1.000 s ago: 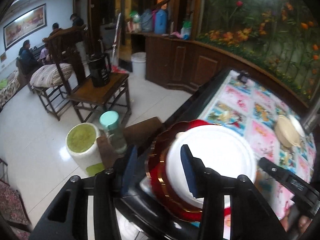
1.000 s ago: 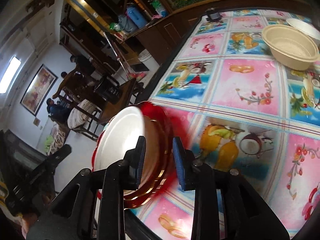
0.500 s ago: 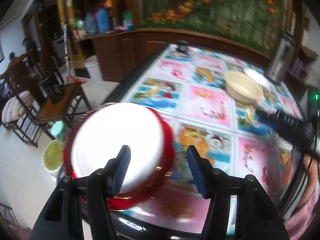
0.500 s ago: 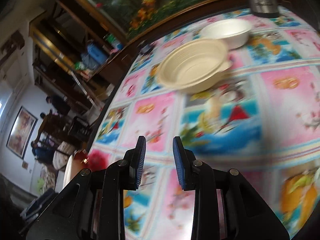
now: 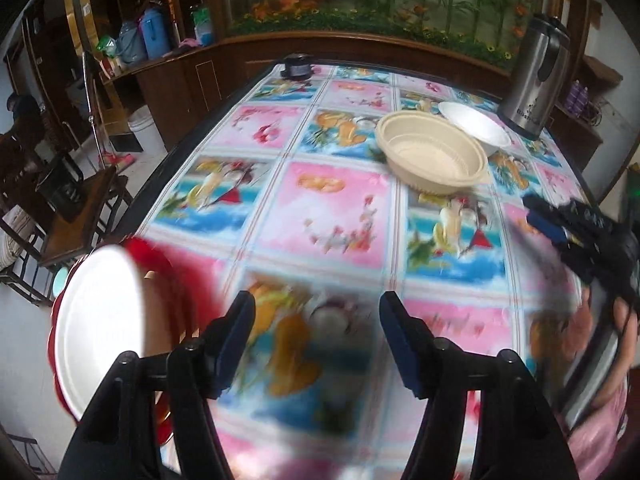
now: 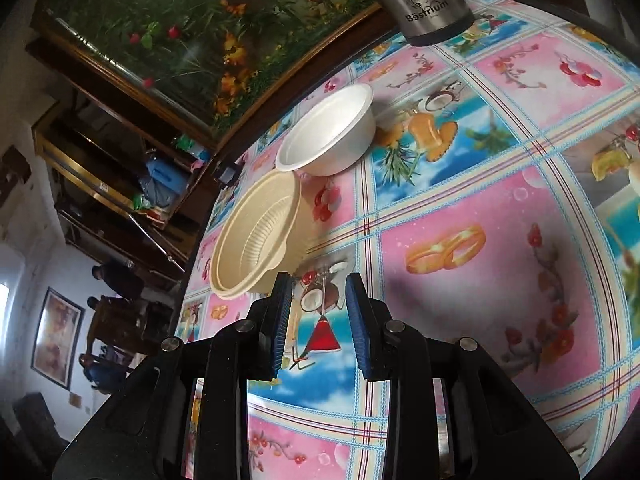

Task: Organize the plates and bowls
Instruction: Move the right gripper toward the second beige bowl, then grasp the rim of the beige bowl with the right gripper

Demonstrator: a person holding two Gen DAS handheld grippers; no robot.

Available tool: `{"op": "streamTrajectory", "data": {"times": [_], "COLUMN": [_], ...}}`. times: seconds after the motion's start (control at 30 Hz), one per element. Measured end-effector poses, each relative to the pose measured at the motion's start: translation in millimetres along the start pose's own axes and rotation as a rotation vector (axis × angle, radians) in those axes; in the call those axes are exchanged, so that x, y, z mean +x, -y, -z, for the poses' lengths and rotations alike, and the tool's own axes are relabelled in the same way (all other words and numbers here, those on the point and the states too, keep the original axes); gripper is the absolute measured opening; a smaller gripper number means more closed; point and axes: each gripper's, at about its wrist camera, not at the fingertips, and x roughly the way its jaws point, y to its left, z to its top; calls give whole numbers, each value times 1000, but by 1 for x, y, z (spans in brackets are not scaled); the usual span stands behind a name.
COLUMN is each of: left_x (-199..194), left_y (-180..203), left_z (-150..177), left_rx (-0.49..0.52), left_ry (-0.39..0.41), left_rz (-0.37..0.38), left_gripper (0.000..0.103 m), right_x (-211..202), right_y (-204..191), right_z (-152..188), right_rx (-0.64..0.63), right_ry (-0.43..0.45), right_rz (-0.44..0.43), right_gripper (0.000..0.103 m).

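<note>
Left hand-held gripper (image 5: 316,322): your jaws have just been opening and stand wide apart over the patterned counter (image 5: 332,216), nothing between them.
Right hand-held gripper (image 6: 316,312): your blue pads sit at a narrow gap with only the cloth showing through it; nothing is gripped.
Plate stack (image 5: 100,328): white plate on red plates, at the counter's near left edge, just beside your left jaw; blurred.
Beige bowl (image 6: 256,236): upright toward the counter's far side, just ahead of your right gripper's left pad.
White bowl (image 6: 332,132): right behind the beige bowl, rims nearly touching.
Steel flask (image 5: 536,80): upright at the far right corner, beside the white bowl.
</note>
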Motion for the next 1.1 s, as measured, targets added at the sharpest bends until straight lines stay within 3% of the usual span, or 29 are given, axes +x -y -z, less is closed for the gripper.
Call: {"op": "streamTrajectory", "data": {"times": [0.27,0.5,0.77,1.1], "left_x": [34,50,82,130], "left_y": [18,7,29,57], "left_z": [-43,-97,-136,-140], "left_rx": [-110,-211,-182,-160], "left_ry": [-54,-30,-70,-171], "left_rz": [49,46,82,148], "left_gripper": [66,66,67,66], "right_x": [9,21,28,32], "right_y": [3,4,12,12], "right_z": [1,-8,-14,-19], "right_rx": [34,21,70,79], "right_ry": [-44,-48,-70,-85], "right_rz": [-48,-31,-66,-84], "right_gripper": [28,28,28,28]}}
